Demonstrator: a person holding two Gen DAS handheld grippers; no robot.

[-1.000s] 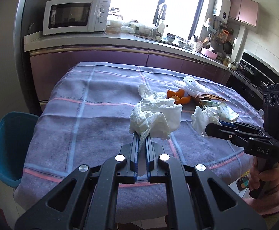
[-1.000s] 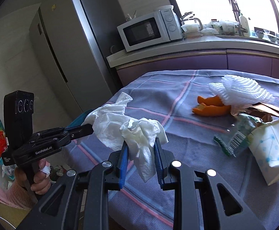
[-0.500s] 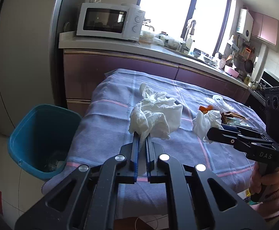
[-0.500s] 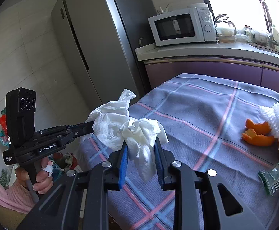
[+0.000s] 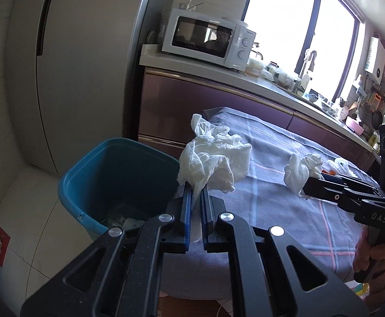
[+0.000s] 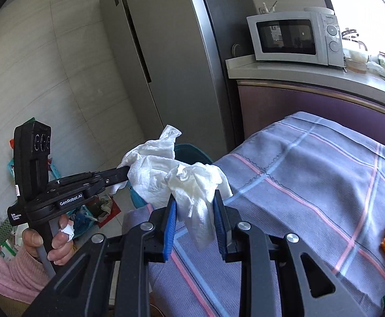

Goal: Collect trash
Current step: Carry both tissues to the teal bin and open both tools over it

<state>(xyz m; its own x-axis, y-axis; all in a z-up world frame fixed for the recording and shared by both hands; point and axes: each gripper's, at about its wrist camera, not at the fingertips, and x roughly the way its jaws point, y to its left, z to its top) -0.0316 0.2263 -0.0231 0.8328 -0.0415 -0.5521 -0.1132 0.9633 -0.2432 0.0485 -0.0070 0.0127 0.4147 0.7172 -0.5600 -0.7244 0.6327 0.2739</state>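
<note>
Two claws (image 5: pixel 195 192) (image 6: pixel 195 200) clutching tissues (image 5: pixel 213 158) (image 6: pixel 196 185), bin (image 5: pixel 92 174) contents indistinct

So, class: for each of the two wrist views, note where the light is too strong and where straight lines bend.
Left wrist view: the window is blown out white, and the fridge edge and counter bow from fisheye distortion. Right wrist view: glare washes out the top right corner past the microwave, and the fridge edges curve.

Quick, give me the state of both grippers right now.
Left gripper: shut on the larger crumpled tissue.
Right gripper: shut on the smaller tissue wad.
</note>
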